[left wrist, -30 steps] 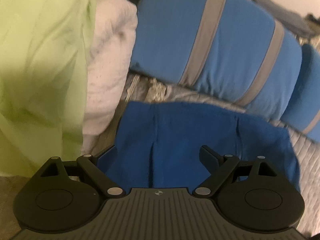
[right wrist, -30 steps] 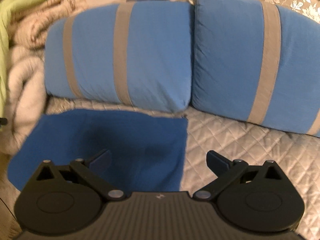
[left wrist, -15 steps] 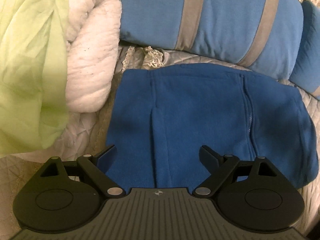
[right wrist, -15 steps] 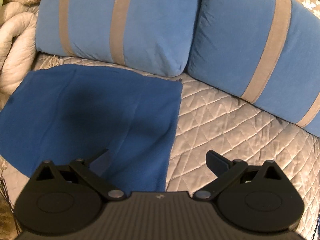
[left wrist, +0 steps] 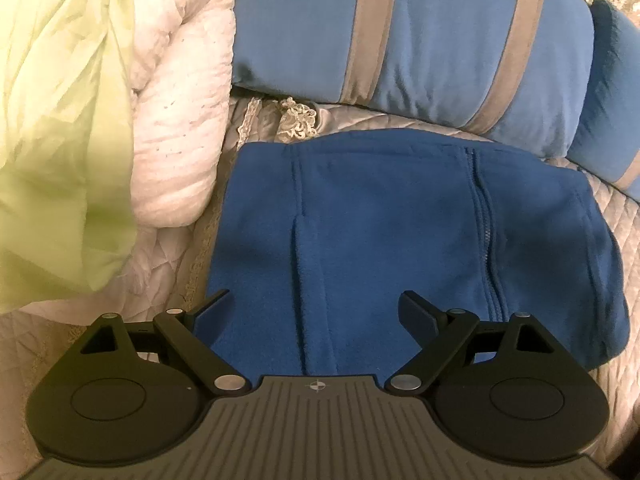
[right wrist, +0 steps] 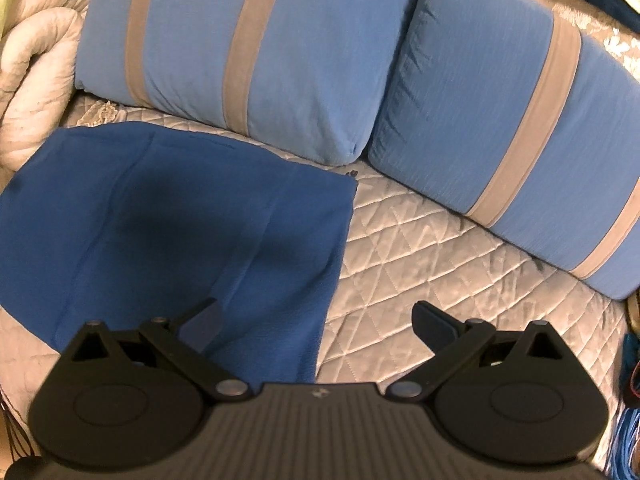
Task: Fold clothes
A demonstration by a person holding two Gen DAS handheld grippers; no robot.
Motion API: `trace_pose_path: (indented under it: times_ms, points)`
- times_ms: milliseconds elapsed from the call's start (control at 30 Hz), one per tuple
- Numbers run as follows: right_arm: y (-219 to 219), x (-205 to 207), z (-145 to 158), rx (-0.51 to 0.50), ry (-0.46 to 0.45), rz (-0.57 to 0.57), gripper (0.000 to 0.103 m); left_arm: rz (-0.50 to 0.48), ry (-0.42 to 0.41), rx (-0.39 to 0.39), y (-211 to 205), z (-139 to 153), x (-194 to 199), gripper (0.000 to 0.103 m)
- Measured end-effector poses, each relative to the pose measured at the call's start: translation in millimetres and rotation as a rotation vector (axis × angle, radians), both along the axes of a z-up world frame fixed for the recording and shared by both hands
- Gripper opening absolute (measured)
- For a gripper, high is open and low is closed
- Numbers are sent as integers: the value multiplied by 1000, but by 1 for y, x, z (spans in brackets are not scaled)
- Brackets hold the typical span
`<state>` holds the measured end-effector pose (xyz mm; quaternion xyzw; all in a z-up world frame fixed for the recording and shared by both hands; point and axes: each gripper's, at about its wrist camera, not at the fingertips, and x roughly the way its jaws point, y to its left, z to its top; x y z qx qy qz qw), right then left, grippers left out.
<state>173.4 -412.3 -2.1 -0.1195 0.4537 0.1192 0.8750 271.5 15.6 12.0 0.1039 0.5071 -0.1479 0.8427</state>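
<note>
- Lying flat on the quilted grey bedspread [right wrist: 420, 240]: a blue fleece jacket [left wrist: 384, 232], folded into a rough rectangle, just in front of the blue pillows with grey stripes [right wrist: 256, 52].
- Stretching its long axis side to side, parallel to the pillow row; zipper [left wrist: 486, 232] running across the short way, from the pillow side toward the near edge, in the left wrist view.
- Showing a vertical seam or pleat [left wrist: 298, 236] left of the zipper, running the same way.
- Hovering over the jacket's near edge: left gripper [left wrist: 314, 314], fingers [left wrist: 416, 312] spread wide, grasping nothing.
- Hovering at the jacket's right edge: right gripper [right wrist: 316, 326], fingers [right wrist: 202, 322] likewise parted and empty, one over fleece, the other over bare bedspread.
- Bunching at the jacket's left end: a white quilted comforter [left wrist: 180, 120], with a pale green sheet [left wrist: 60, 120] draped beside it.
</note>
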Motion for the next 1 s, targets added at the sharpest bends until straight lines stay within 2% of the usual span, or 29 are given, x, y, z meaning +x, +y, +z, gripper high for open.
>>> trace_pose_path:
  times_ms: [400,600,800,1000]
  points:
    - [-16,-24,27,-82,-84,4,102,-12,-23,-7,-1,18,-12,90]
    - [-41,-34,49,-78,-86,18,102,-18,-42,-17,4,39,-21,90]
    - [-94,-39,81,-19,-80,-1,102,-1,-76,-42,18,68,-28,90]
    - [-170,-41,115,38,-110,-52,102,25,-116,-78,37,98,-33,90]
